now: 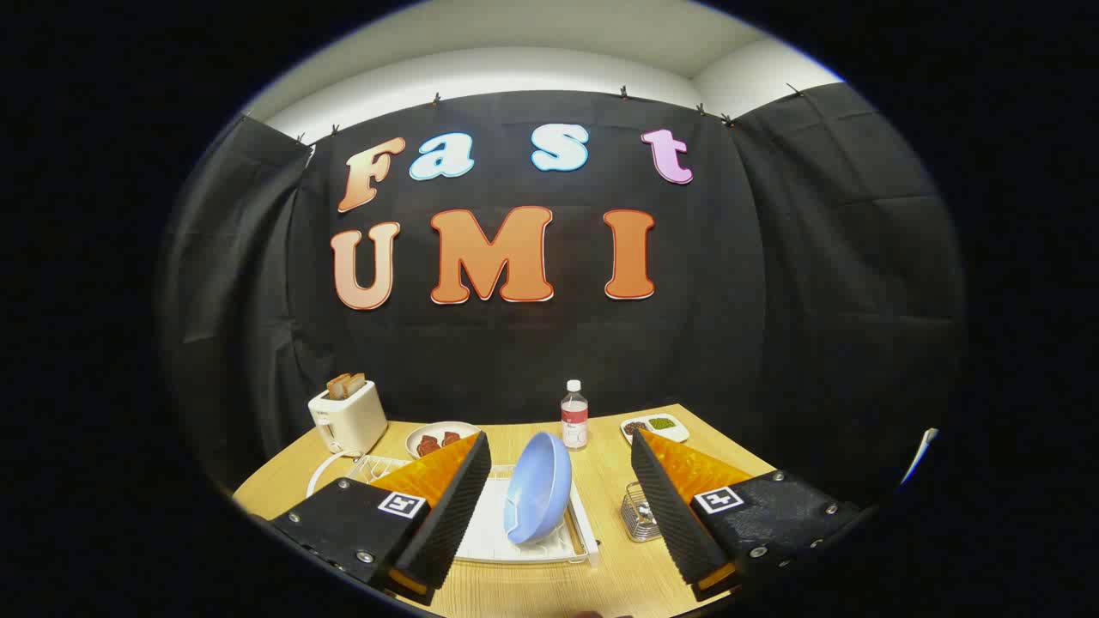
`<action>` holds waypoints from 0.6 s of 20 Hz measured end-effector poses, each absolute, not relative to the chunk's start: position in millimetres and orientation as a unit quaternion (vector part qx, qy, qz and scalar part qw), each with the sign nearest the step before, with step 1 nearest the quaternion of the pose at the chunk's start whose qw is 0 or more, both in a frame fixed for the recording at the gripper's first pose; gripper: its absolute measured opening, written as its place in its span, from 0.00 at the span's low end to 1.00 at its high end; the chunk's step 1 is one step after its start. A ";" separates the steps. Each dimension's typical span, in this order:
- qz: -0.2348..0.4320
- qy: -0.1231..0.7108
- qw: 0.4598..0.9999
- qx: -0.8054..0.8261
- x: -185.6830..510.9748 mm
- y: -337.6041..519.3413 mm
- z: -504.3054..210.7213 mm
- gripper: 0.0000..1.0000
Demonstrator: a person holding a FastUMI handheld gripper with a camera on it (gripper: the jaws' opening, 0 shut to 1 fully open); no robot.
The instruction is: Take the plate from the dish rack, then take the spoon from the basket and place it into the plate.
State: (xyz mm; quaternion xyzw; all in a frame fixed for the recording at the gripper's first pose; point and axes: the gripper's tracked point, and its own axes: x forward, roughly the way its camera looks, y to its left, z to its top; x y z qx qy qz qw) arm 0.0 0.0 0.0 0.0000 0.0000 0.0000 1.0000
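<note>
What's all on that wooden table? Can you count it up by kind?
Dishes: 3 (blue plate standing in white dish rack, round white plate, white tray)
Racks and baskets: 2 (dish rack, wire basket)
Toasters: 1
Bottles: 1
Total: 7
Hand-held gripper open.

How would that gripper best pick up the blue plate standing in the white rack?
Probably by the upper rim of the light blue plate: it stands on edge, tilted, in the white wire dish rack, rim exposed. Come from above, one finger each face; the gripper is open.

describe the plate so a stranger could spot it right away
On the wooden table sits a white dish rack, just ahead of the open tool. The pale blue round plate stands on edge in it, the only blue thing there.
</note>
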 end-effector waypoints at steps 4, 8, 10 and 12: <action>0.001 0.001 1.000 0.001 1.6 -2.1 1.9 0.98; -0.001 0.006 1.000 0.008 3.1 -7.9 0.5 0.98; -0.001 0.009 1.000 0.010 3.5 -11.3 -1.1 0.98; -0.002 0.010 1.000 0.011 4.2 -14.6 -1.3 0.98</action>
